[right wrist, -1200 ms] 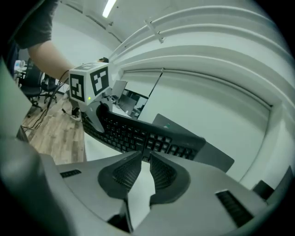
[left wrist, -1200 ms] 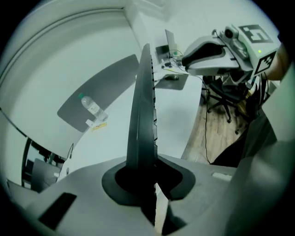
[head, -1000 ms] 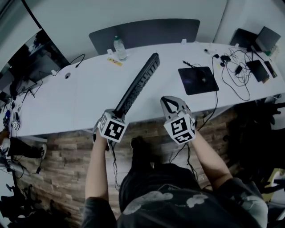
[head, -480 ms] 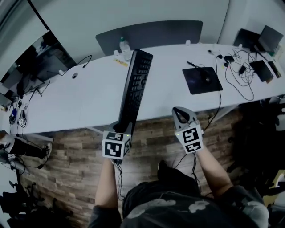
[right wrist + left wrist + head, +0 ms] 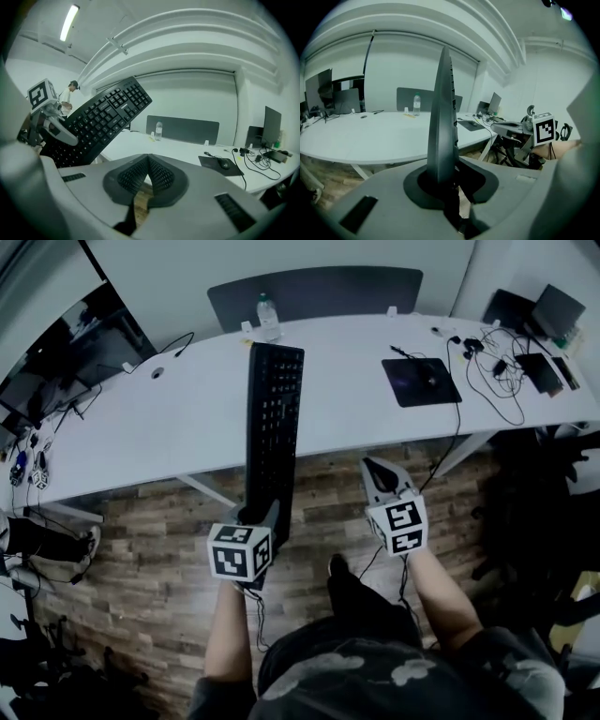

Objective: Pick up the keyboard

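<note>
The left gripper point(image 5: 261, 521) clamps the black keyboard point(image 5: 273, 427) aloft above the tabletop point(image 5: 169, 418); the right gripper point(image 5: 378, 476) is closed, empty.

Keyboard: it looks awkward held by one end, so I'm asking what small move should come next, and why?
Probably open the right gripper and bring it across to a free long edge of the keyboard. The left gripper alone pinches its near end, so the whole length sticks out unsupported toward the desk, while the right gripper is shut and empty beside it.
</note>
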`<state>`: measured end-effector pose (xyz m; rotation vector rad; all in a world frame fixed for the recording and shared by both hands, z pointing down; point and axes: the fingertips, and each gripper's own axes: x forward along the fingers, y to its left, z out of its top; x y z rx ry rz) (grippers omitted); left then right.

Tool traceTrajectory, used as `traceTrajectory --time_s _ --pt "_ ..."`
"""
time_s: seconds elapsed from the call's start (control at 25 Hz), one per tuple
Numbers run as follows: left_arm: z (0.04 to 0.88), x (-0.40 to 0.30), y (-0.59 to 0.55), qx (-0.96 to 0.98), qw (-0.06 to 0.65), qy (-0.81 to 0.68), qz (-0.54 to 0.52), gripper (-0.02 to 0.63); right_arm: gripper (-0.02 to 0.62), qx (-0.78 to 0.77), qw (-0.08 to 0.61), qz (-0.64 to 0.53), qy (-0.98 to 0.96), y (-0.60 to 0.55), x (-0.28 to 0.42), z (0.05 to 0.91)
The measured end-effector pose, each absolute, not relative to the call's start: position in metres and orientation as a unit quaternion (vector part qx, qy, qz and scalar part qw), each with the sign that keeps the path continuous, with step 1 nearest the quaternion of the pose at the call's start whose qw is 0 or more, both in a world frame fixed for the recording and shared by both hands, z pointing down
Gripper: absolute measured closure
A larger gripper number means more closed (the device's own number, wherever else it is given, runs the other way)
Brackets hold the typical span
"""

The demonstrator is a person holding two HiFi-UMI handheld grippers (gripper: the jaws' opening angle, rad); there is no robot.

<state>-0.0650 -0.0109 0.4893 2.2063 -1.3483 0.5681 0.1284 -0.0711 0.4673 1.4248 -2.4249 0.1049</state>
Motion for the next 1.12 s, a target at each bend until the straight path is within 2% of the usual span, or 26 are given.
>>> traceTrajectory --time_s 0.68,1.12 --pt "0.520 -0.113 0.170 0.795 0.286 -0.504 0.181 0.538 0.597 0.485 0.173 0.041 -0.856 0.108 0.086 0.484" --pt "0.518 -0.122 0.236 0.797 0.288 -0.503 0.171 0.540 0.597 0.474 0.174 0.055 -0.862 0.175 0.070 0.491"
